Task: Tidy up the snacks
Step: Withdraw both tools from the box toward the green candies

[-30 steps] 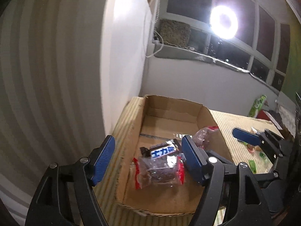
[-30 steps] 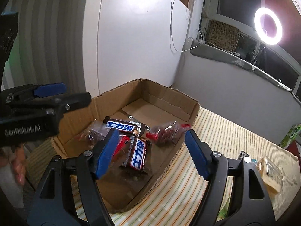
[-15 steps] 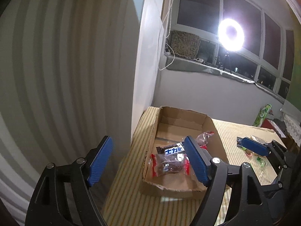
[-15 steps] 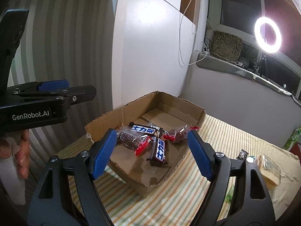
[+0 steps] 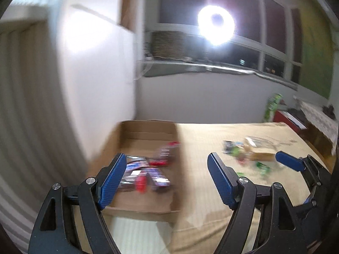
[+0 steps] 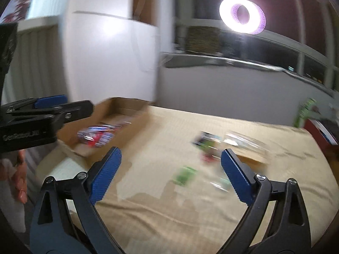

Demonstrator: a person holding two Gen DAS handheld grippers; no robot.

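With several wrapped bars already in the cardboard box [image 5: 148,131] at far left, both the left hand-held gripper [image 5: 165,182] and right hand-held gripper [image 6: 170,174] are empty, the left released, the right's jaws opening, so steady it over the loose snacks [image 6: 208,148] on the striped worktop [image 6: 169,211] before closing.

A tan cloth-covered table [image 6: 169,211] fills the lower frame. An open brown cardboard box [image 6: 127,131] sits left; blurred loose snack packets [image 6: 209,148] lie right.
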